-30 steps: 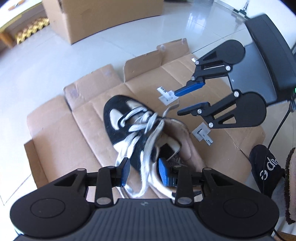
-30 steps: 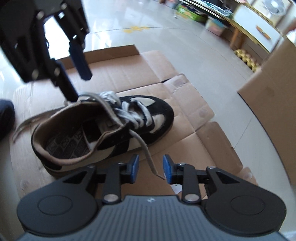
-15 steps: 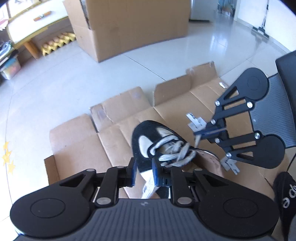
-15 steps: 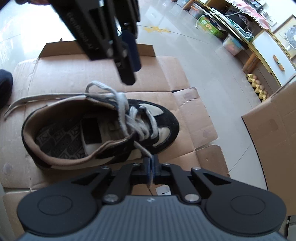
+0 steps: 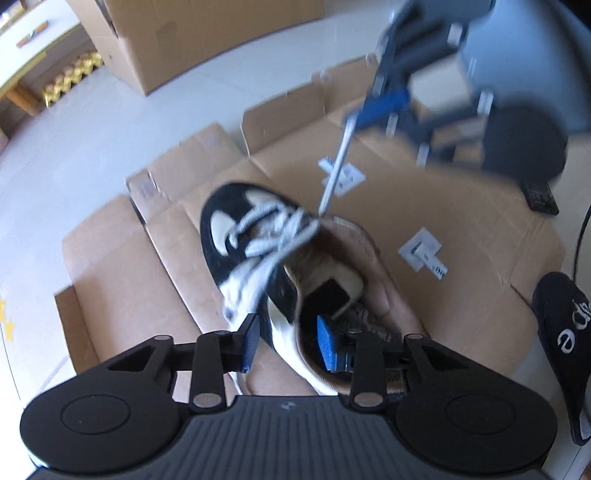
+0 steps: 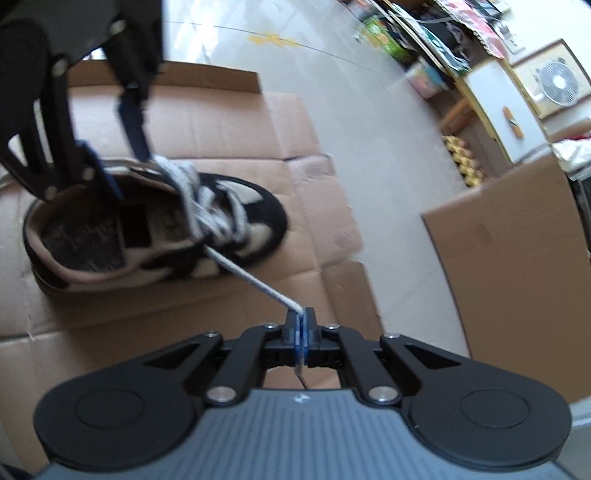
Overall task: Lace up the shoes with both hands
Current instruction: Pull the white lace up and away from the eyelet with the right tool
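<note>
A black and cream sneaker with white laces lies on flattened cardboard; it also shows in the right wrist view. My left gripper is open, its fingers straddling the shoe's near side wall by the heel. It appears in the right wrist view over the shoe collar. My right gripper is shut on a white lace end, pulled taut from the eyelets. In the left wrist view the right gripper is blurred, holding the taut lace up and away.
A large cardboard box stands behind on the tiled floor, and another box is at right. A black slipper lies at the cardboard's right edge. Paper tags lie on the cardboard. Shelves and a fan are far off.
My left gripper has opened, released its lace and dropped to the shoe's heel side. My right gripper, shut on the lace end, has pulled away and drawn the lace taut.
</note>
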The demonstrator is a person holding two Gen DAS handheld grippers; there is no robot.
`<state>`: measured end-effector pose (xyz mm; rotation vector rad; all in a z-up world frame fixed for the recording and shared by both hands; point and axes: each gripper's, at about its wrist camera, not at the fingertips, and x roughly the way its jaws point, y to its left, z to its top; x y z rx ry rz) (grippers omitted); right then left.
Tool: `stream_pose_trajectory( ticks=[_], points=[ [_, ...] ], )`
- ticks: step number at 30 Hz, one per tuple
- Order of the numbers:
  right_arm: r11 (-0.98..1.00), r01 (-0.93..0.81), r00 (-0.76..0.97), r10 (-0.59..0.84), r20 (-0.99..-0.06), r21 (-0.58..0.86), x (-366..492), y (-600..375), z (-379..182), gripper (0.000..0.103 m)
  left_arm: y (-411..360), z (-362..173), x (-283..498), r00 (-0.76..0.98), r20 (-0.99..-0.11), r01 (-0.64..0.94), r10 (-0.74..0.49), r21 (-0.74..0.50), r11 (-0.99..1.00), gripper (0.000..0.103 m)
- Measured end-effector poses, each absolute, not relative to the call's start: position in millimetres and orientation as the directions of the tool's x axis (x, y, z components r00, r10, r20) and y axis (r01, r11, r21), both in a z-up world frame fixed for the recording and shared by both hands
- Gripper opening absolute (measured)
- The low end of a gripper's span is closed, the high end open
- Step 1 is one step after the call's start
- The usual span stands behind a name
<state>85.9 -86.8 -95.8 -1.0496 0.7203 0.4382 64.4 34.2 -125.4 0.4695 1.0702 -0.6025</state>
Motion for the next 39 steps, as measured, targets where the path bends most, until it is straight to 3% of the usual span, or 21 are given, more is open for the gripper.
stream_pose_trajectory(
  ticks=[8,27,39],
  points=[
    [0.436,-0.575,0.725,-0.121,-0.678,-0.693,78.5,-117.8,-70.7,0.0,36.6,-139.7,66.9,0.314,-0.922,0.652,-0.228,0.035,0.757,0.031],
    [0.395,-0.311,0.781,-0.412,-0.469,-0.865,111.9,-175.2,-32.9,0.0,37.6,-146.1,68.2,0.31,-0.922,0.619,-0.23,0.012,0.785,0.031],
    [0.344,-0.245,0.765,-0.506,-0.399,-0.907,119.9,-198.8,-26.6,0.0,36.1,-148.8,68.6,0.305,-0.926,0.616,-0.222,0.014,0.788,0.031]
  ],
)
